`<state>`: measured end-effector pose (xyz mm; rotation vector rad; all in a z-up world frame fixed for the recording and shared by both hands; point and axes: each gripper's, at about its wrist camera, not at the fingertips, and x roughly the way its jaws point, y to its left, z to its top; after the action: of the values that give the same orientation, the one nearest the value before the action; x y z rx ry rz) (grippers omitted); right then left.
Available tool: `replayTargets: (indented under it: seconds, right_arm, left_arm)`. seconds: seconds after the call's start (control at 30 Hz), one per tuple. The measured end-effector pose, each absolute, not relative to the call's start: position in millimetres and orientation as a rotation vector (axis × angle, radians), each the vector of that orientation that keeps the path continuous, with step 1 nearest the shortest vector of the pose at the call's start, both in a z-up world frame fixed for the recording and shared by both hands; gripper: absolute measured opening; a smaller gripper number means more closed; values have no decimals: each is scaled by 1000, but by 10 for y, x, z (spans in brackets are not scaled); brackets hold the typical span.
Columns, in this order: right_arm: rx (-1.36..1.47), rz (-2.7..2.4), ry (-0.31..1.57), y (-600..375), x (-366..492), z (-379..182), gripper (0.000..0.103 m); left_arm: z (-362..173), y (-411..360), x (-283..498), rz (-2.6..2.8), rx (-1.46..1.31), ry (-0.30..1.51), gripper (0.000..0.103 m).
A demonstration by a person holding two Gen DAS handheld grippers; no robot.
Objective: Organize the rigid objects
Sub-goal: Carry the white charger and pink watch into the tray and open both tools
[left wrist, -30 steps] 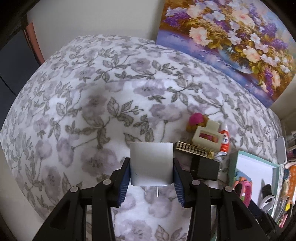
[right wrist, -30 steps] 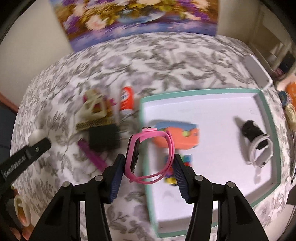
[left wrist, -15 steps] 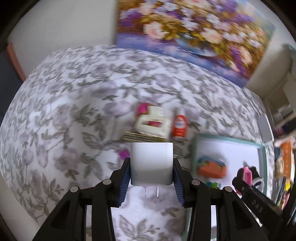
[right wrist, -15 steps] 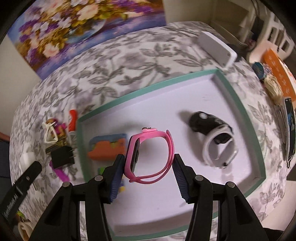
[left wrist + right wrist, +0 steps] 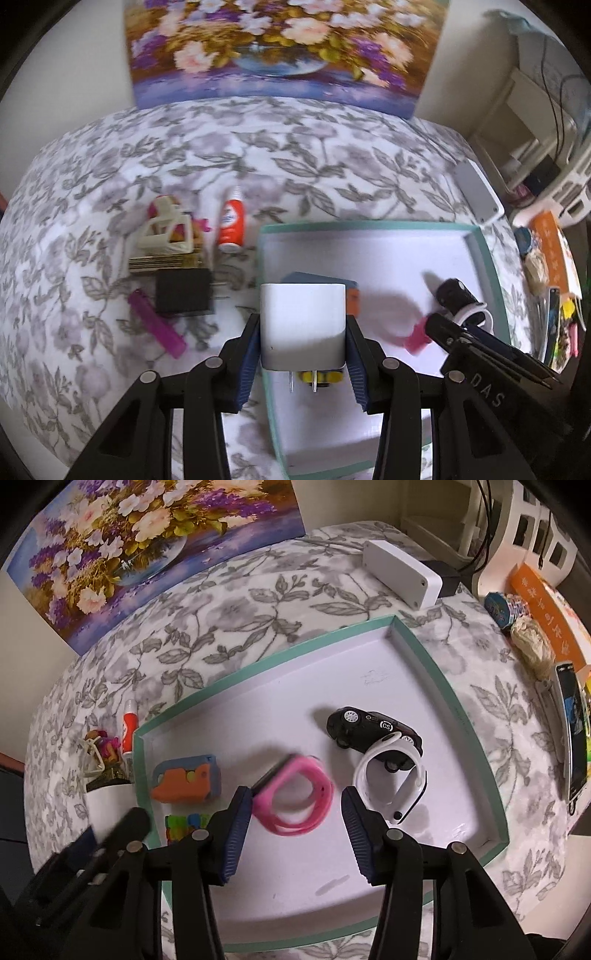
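My left gripper (image 5: 303, 332) is shut on a white plug adapter (image 5: 303, 325), held over the left part of the green-rimmed tray (image 5: 484, 251). In the right wrist view my right gripper (image 5: 295, 812) is open above the tray (image 5: 458, 701). A pink watch band (image 5: 295, 797) lies blurred on the tray floor just past the fingertips, free of them. In the tray also lie a black toy car (image 5: 373, 727), a white watch band (image 5: 395, 786), an orange and blue toy (image 5: 188, 779) and small coloured pieces (image 5: 184, 823).
Left of the tray on the floral cloth lie a red glue bottle (image 5: 232, 221), a cream toy frame (image 5: 166, 232), a black block (image 5: 183, 291) and a purple stick (image 5: 157, 323). A white box (image 5: 402, 572), a phone (image 5: 572, 731) and clutter sit to the right.
The right gripper has opened and the pink watch band has dropped onto the tray. The left gripper carried the white adapter rightward, now over the tray's left part.
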<state>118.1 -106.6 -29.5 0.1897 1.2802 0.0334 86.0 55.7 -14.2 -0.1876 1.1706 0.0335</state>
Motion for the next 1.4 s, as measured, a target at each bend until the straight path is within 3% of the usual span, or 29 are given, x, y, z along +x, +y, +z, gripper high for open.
replayTargets:
  seconds: [0.6,0.77,0.9,1.4]
  right_arm:
    - [278,37,1282,-1274,1164,-276,51]
    - [289,36,1281,-1296,1157,-272,51]
    - [293,36,1283,-1306,1149,-274,51]
    - [258,49,1283,-1231,1153,-253,51]
  left_arm:
    - [-317,356,937,-27,-224,1219,46]
    - [-316,374,939,-30,-240,1217,51]
    - [-272,399,942,-29,-247,1201,62]
    - [-175,569,919,7,-272,1170,67]
